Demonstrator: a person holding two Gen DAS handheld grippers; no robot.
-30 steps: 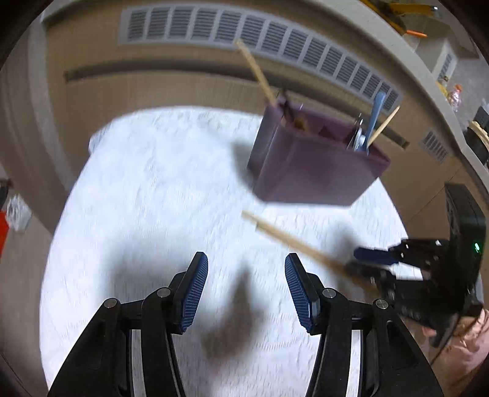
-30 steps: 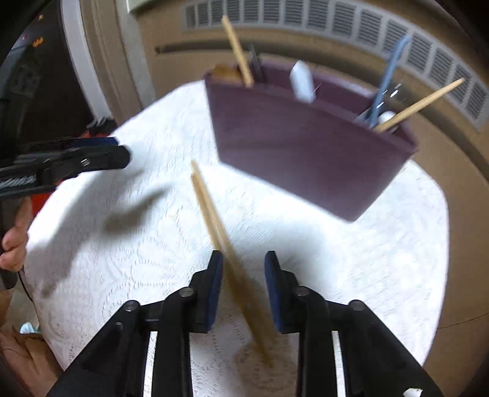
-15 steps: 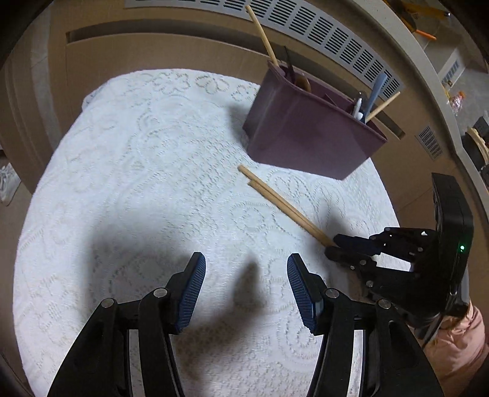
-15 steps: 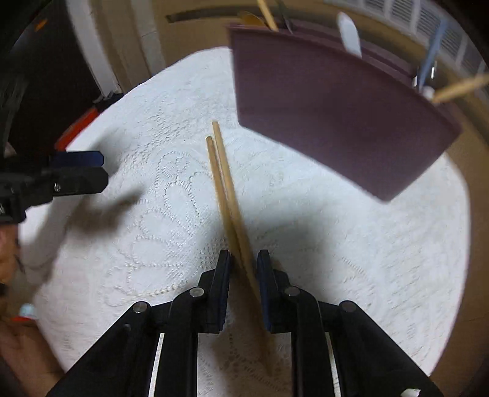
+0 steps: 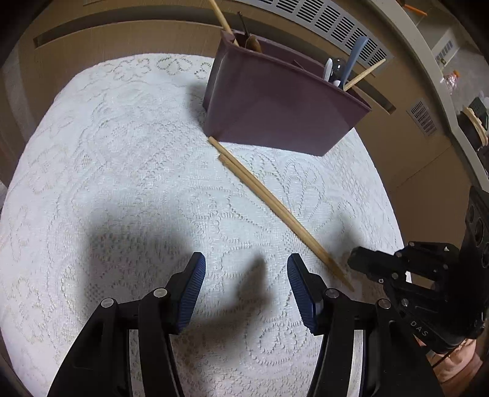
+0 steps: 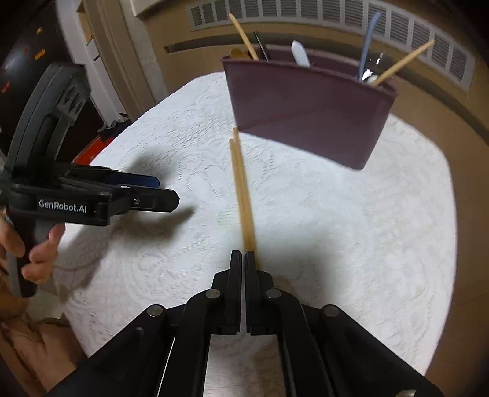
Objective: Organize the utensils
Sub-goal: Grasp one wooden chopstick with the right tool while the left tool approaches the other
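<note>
A pair of wooden chopsticks [image 5: 269, 201] lies on the white lace tablecloth [image 5: 122, 158], far ends next to the purple utensil holder [image 5: 281, 113]. In the right wrist view the chopsticks [image 6: 243, 195] run straight ahead of my right gripper [image 6: 243, 255], whose jaws are closed together just beside their near ends; no chopstick shows between the pads. The holder [image 6: 308, 113] has chopsticks, a blue spoon and white utensils standing in it. My left gripper [image 5: 246, 274] is open and empty above the cloth, left of the chopsticks' near tips. The right gripper [image 5: 379, 265] shows at the left wrist view's right edge.
The table is small and rounded, its edges close on all sides. A wall with a vent grille [image 6: 336, 21] stands behind the holder. The left gripper [image 6: 128, 195] and the hand holding it show at the left of the right wrist view.
My right gripper's jaws have closed fully from a narrow gap. The chopsticks now lie flat on the cloth with their tips beside the right gripper. Both cameras have drawn back a little.
</note>
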